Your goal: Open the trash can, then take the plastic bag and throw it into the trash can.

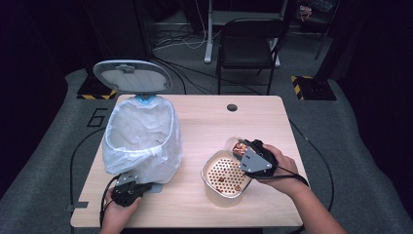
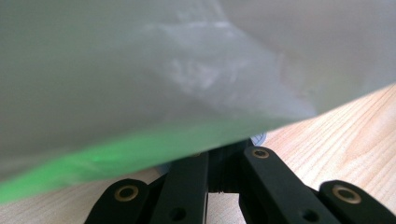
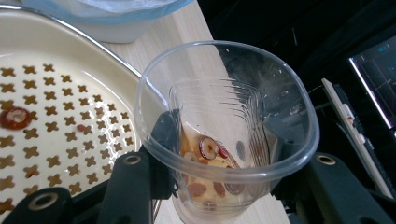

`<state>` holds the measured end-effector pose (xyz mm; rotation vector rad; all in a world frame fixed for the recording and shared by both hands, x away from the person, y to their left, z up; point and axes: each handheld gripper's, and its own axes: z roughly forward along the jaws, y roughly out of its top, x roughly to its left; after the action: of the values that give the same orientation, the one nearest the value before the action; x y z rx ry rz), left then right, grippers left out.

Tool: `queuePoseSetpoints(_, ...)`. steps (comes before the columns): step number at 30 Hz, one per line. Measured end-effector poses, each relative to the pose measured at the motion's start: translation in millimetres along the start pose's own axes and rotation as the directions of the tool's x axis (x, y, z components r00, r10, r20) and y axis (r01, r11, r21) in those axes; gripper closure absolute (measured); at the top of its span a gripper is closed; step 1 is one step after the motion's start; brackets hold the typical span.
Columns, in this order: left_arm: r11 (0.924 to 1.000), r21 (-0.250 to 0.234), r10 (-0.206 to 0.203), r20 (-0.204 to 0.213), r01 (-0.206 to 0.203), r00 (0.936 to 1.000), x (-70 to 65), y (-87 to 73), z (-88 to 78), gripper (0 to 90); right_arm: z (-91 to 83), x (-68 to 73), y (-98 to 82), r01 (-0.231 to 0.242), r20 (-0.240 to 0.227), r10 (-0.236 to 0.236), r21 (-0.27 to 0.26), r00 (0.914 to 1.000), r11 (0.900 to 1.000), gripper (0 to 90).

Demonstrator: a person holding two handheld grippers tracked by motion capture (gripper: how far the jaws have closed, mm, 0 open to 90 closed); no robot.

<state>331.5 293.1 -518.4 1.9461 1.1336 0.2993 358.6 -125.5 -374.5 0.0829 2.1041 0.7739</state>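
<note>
A bin lined with a white plastic bag (image 1: 141,131) stands at the table's left, its lid (image 1: 131,76) tipped up. My left gripper (image 1: 141,186) lies at the bin's foot with its jaws shut. In the left gripper view, that gripper (image 2: 226,151) pokes under the bag (image 2: 163,70). My right gripper (image 1: 246,148) is shut on a clear plastic cup (image 1: 236,146). The cup is tilted over a cream strainer bowl (image 1: 207,168). In the right gripper view, the cup (image 3: 233,102) sits between the pads of the gripper (image 3: 222,140). It holds red fruit pieces (image 3: 208,148) in a little liquid. A few red bits (image 3: 14,116) lie on the strainer (image 3: 60,93).
The wooden table (image 1: 219,122) has a round cable hole (image 1: 232,107) at the back. A black chair (image 1: 248,41) stands behind the table, and cables run across the floor. A screen (image 3: 373,79) sits off the table's edge in the right gripper view.
</note>
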Motion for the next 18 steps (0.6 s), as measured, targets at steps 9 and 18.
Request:
queuePoseSetpoints(9, 1.0000, -0.002, -0.004, -0.001, 0.004, 1.0000, -0.1, -0.1, 0.1, 90.0, 0.2, 5.0, 3.5, 0.064, 0.009, -0.065, 0.018, 0.9979, 0.998, 53.3)
queuePoseSetpoints(18, 0.9998, 0.005, 0.018, 0.006, -0.018, 0.9998, 1.3, 0.4, -0.2, 90.0, 3.3, 13.1, 5.8, 0.159, 0.028, -0.161, 0.051, 0.9866, 0.986, 53.3)
